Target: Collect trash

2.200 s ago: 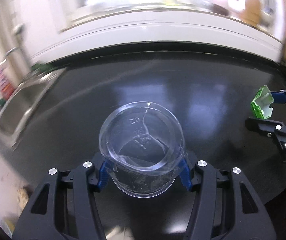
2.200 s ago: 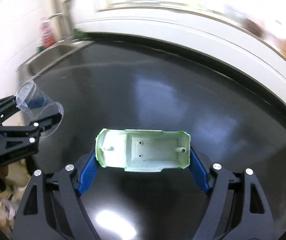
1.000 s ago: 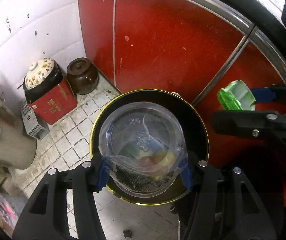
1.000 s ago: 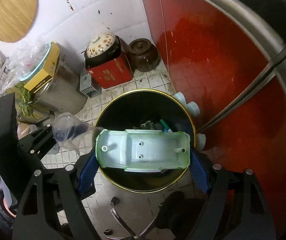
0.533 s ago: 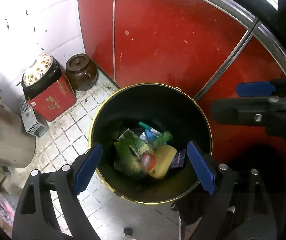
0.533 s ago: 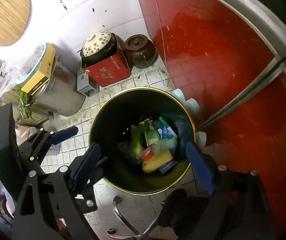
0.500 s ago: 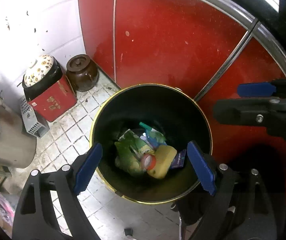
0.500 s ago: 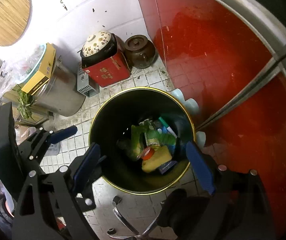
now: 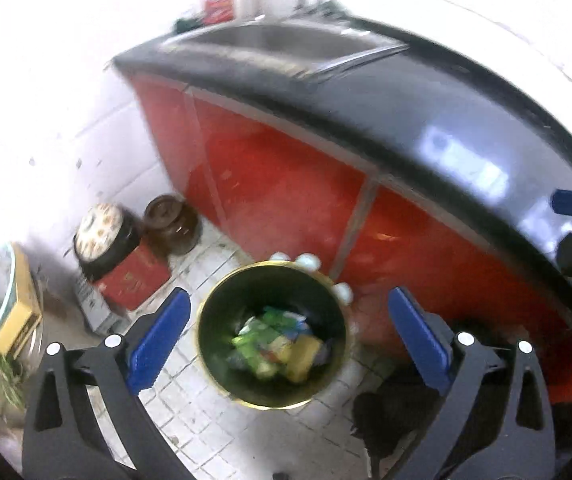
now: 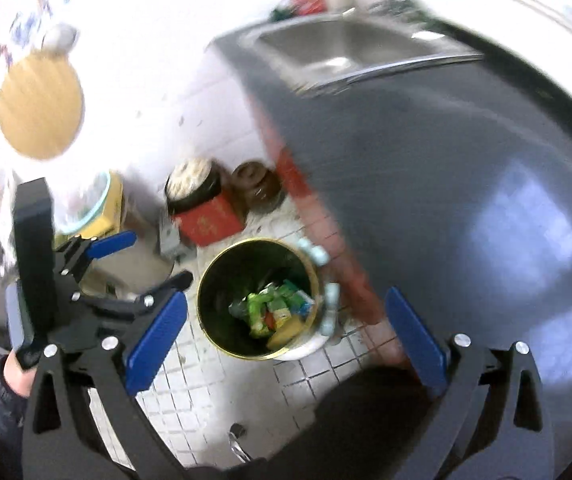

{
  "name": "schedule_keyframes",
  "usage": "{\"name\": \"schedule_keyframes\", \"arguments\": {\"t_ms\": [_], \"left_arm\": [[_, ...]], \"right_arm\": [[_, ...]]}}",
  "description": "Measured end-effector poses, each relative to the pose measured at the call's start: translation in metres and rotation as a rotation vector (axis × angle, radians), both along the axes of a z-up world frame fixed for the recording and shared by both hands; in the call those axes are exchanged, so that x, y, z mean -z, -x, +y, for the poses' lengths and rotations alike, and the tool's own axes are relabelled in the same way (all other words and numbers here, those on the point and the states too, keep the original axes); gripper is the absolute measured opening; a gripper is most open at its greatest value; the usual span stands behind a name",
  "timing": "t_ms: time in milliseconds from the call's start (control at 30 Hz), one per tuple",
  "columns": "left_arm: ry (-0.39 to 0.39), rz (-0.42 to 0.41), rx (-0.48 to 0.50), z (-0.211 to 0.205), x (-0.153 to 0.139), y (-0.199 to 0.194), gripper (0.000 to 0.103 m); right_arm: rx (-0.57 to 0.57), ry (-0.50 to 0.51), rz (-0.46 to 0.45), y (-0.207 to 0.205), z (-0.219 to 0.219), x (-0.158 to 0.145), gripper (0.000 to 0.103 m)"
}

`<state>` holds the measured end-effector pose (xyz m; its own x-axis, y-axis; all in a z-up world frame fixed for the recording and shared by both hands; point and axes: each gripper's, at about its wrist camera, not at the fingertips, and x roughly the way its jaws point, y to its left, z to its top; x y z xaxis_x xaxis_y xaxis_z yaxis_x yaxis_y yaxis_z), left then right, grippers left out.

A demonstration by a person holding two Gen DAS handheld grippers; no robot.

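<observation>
Trash [image 9: 276, 340] fills the black bin [image 9: 222, 376]; left claw [image 9: 286, 340] and right claw [image 10: 282, 340] both gape empty

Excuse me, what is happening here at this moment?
A person holds a gripper in each hand above a black trash bin on the tiled floor, beside the red cabinet. The left gripper and right gripper both have open, empty jaws. Colorful trash lies inside the bin.
</observation>
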<state>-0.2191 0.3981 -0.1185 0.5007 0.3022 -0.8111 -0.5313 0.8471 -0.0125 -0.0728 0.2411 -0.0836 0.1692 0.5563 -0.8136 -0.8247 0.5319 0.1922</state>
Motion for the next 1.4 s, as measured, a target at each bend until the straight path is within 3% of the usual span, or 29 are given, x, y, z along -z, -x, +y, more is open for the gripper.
{"name": "schedule_keyframes", "arguments": {"t_ms": [167,267,467,633,767,867,1400], "left_arm": [[-0.012,-0.036,0.132,-0.061,-0.039,-0.046,0.096],[-0.015,-0.055,0.255,-0.118,-0.055,-0.086,0.096],[0.014,-0.116,0.457,-0.227,-0.076,-0.157,0.096],[0.049,-0.128,0.557,-0.298,-0.08,-0.201,0.096],[-0.005,-0.111,0.608,-0.347,-0.079,-0.22,0.096],[-0.015,-0.108,0.623,-0.36,-0.075,-0.223,0.096],[-0.004,-0.064,0.594,-0.355,-0.063,-0.233,0.096]], "right_arm": [[0.215,-0.05,-0.069,-0.034,-0.123,-0.044,0.096],[0.385,-0.049,-0.079,-0.054,-0.206,-0.059,0.096],[0.765,0.049,-0.16,-0.076,-0.357,-0.069,0.096],[0.966,0.15,-0.234,-0.071,-0.436,-0.06,0.096],[1.034,0.17,-0.26,-0.07,-0.468,-0.052,0.096],[1.048,0.155,-0.246,-0.068,-0.477,-0.046,0.096],[1.026,0.15,-0.217,-0.082,-0.466,-0.043,0.096]]}}
